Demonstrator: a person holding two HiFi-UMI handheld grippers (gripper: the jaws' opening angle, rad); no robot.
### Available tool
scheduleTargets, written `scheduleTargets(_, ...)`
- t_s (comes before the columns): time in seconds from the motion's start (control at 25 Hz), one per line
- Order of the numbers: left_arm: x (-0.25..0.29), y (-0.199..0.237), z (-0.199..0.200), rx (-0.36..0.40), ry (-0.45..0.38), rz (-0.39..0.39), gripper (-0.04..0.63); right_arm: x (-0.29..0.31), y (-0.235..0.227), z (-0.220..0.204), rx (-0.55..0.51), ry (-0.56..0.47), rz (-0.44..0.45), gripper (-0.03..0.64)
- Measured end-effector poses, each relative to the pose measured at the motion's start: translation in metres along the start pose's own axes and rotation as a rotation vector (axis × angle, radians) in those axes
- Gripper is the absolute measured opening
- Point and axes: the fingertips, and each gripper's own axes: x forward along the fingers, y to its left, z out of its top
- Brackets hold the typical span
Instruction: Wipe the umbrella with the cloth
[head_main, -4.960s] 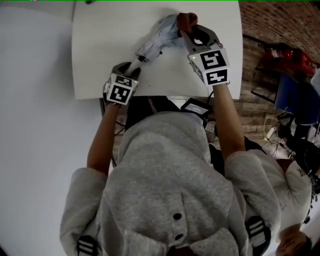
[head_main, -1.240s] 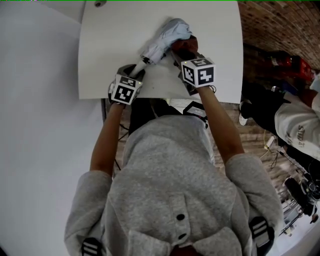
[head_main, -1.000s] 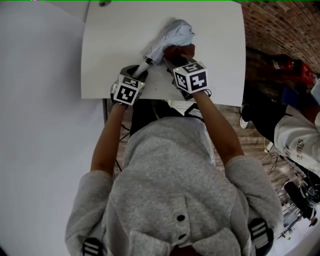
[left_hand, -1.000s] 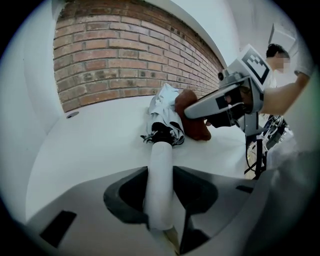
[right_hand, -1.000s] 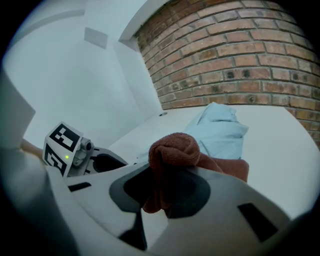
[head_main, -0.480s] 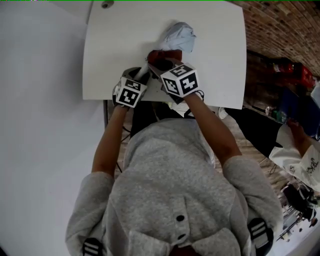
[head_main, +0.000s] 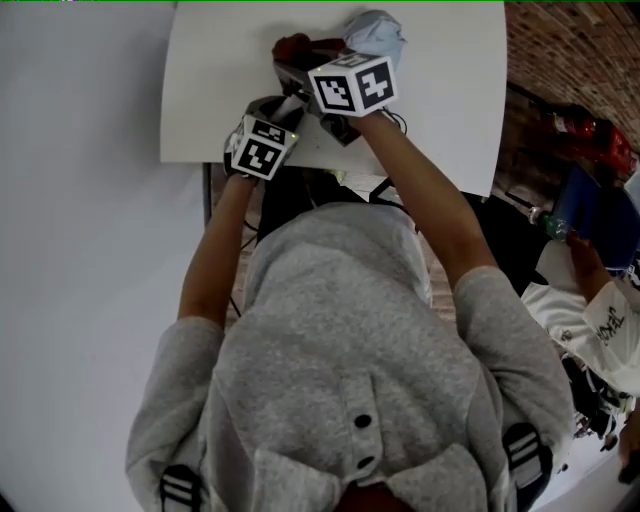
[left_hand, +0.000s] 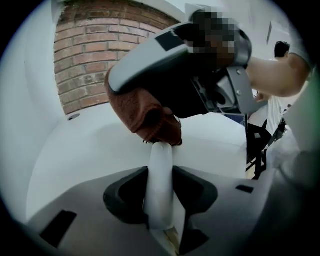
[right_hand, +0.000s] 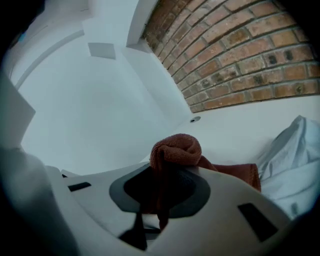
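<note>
**Rust-brown cloth at the stem end of the umbrella**

Rust-brown and bunched, the cloth (right_hand: 176, 149) is clamped in the right gripper (right_hand: 162, 187), a fold rising above the pinching jaws and a flap trailing to the right. In the head view this gripper (head_main: 300, 68) lies near the top centre of the frame, over the white table (head_main: 200, 100). The cloth (head_main: 292, 46) is at its tip.

The umbrella lies on the table. Its pale blue canopy (head_main: 376, 30) is crumpled at the top of the frame, right of centre. Its white stem (left_hand: 159, 180) runs down-left into the left gripper (left_hand: 160, 192), whose jaws are clenched on it from both sides. In the left gripper view the cloth (left_hand: 146, 119) meets the stem just beyond those jaws.

The step in hand looks like a wiping stroke at its stem end, away from the canopy (right_hand: 292, 155). The next move probably calls for drawing the cloth back along the stem toward the canopy, pressed against the umbrella, while the left gripper (head_main: 262, 145) holds the stem firm so it neither slides nor rolls.
</note>
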Motion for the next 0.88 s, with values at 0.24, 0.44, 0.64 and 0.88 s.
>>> scheduleTargets(0.24, -0.006, -0.003, 0.001, -0.004, -0.005, 0.010, 0.158, 0.014, -0.011, 0.012, -0.084, 0.105, -0.016, 0.075)
scheduleTargets(0.44, 0.003, -0.006, -0.005, -0.011, -0.003, 0.004, 0.158, 0.019, -0.042, -0.004, -0.238, 0.256, -0.111, 0.077)
scheduleTargets(0.64, 0.001, -0.004, -0.004, -0.012, -0.002, 0.005, 0.158, 0.015, -0.059, 0.007, -0.328, 0.317, -0.181, 0.077)
scheduleTargets(0.88, -0.001, -0.004, -0.004, -0.014, 0.005, 0.002, 0.158, -0.009, -0.104, 0.032, -0.437, 0.371, -0.345, 0.077)
